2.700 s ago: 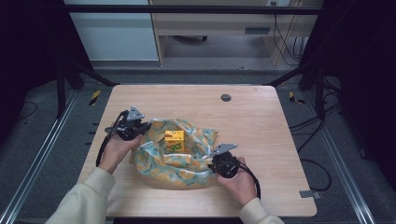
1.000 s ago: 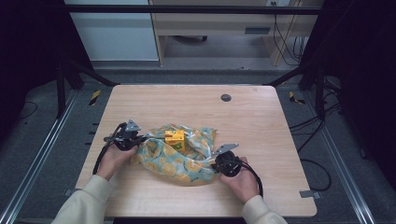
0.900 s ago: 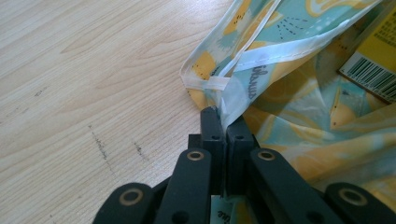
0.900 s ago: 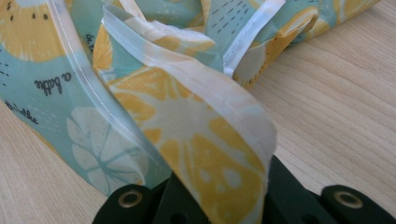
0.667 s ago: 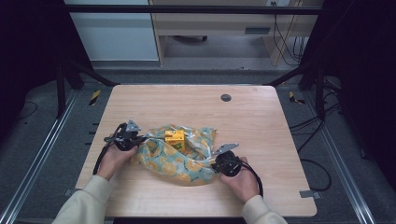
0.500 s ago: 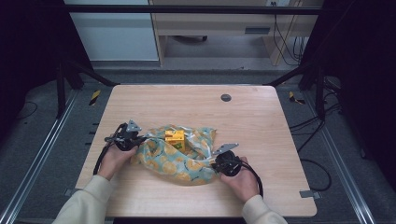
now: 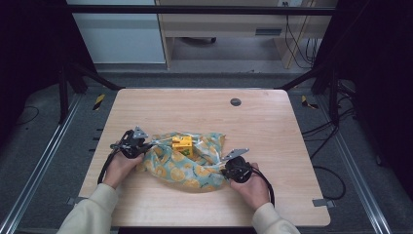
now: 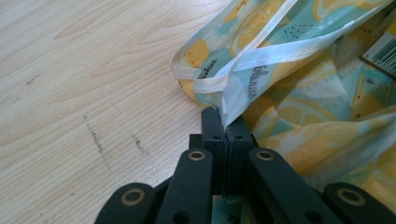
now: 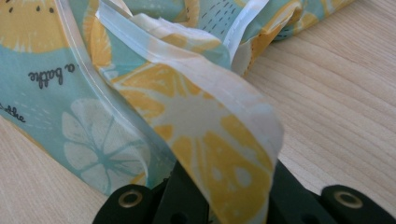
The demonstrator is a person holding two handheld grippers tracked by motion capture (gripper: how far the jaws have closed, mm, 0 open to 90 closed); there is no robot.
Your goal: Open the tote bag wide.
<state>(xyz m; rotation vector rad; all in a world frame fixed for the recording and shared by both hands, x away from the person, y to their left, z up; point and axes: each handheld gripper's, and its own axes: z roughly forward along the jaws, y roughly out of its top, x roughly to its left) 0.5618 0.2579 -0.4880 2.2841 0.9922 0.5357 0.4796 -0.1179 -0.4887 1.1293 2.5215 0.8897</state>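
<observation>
The left claw [image 7: 141, 144] is clamped on a white-hemmed edge of the cloth [image 7: 187, 163], its two black jaws pressed together with the hem pinched between them, as the left gripper view shows [image 8: 223, 122]. The right claw [image 7: 228, 165] is likewise closed on the cloth: in the right gripper view a fold of lemon-printed fabric [image 9: 205, 135] rises from between its jaws and hides their tips. The left hand [image 7: 119, 165] lies low at the table's left side, forearm coming in from the bottom edge in a pale sleeve, the claw pointing right toward the cloth. The right hand [image 7: 253, 185] sits nearer the front edge, its claw pointing up and left into the cloth's lower right corner. The cloth lies bunched on the table [image 7: 272, 126] between the two hands, just left of the middle and toward the person's side. Counted: two claws, two hands, one cloth, one yellow box [image 7: 181, 145] sitting among the folds near the cloth's upper middle, and one dark round cap [image 7: 235, 102] set in the table top well apart from the cloth, toward the far edge.
</observation>
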